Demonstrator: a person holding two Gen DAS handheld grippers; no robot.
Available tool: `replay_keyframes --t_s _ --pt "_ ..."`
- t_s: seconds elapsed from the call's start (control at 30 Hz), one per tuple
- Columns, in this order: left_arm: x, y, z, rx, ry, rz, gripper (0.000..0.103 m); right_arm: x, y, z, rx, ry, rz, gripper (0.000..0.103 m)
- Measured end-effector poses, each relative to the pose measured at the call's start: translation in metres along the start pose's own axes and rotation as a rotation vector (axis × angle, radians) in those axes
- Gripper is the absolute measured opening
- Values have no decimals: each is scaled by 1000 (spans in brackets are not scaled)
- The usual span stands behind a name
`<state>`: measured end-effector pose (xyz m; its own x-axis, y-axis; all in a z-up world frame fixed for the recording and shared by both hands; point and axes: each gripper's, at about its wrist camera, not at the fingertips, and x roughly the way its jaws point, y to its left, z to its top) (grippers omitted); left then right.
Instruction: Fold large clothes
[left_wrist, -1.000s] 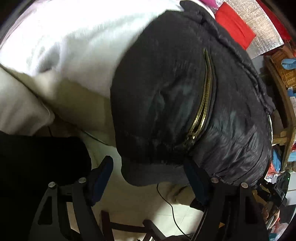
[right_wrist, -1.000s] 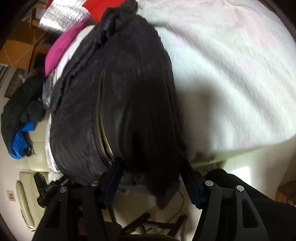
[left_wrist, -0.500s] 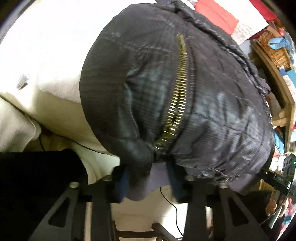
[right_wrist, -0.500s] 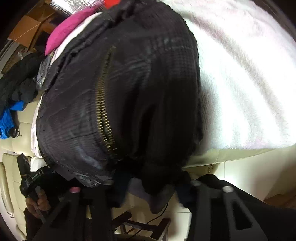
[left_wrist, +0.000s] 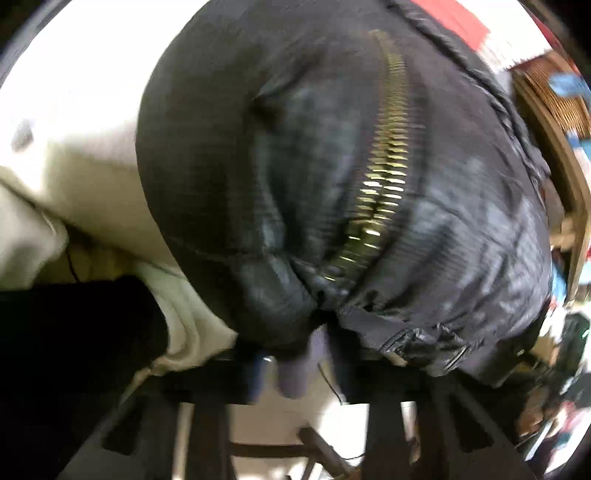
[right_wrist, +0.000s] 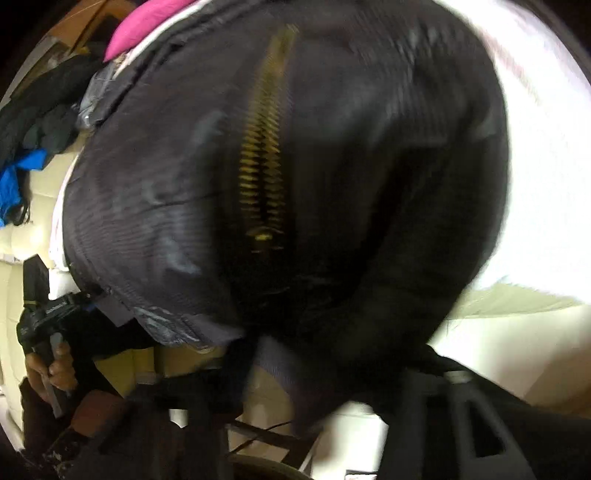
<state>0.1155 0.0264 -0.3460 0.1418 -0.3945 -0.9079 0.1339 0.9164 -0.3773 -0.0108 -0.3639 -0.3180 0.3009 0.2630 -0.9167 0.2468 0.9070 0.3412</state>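
A black padded jacket (left_wrist: 332, 166) with a brass zipper (left_wrist: 384, 177) lies on a white fleece blanket (left_wrist: 81, 110). It also fills the right wrist view (right_wrist: 351, 166), zipper (right_wrist: 262, 166) up the middle. My left gripper (left_wrist: 295, 365) is shut on the jacket's grey hem at one side of the zipper. My right gripper (right_wrist: 295, 384) is shut on the grey hem at the other side. Both hold the hem lifted at the near edge. The fingertips are mostly hidden by cloth.
A pink cushion (right_wrist: 144, 26) and a red cloth (left_wrist: 465, 18) lie beyond the jacket. A wooden shelf with a wicker basket (left_wrist: 554, 96) stands at the right. Dark and blue clothes (right_wrist: 22, 155) are piled at the left. The other gripper and hand (right_wrist: 48, 350) show there.
Both grippers went from open around the hem to shut on it. They have moved in closer and lifted the hem; the jacket now fills more of each view.
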Motion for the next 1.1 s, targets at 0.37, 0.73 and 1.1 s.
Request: replay_keyframes --t_s 0.37,0.73,1.1 --pt "-106 -33 4 143 -123 -236 8 -128 41 1 -114 -278 180 14" --pt "-186 -73 133 164 -376 -292 8 -195 52 95 -63 -612 262 13" --pt "-112 -124 346 164 -438 -154 9 -130 33 308 120 -677 249 12"
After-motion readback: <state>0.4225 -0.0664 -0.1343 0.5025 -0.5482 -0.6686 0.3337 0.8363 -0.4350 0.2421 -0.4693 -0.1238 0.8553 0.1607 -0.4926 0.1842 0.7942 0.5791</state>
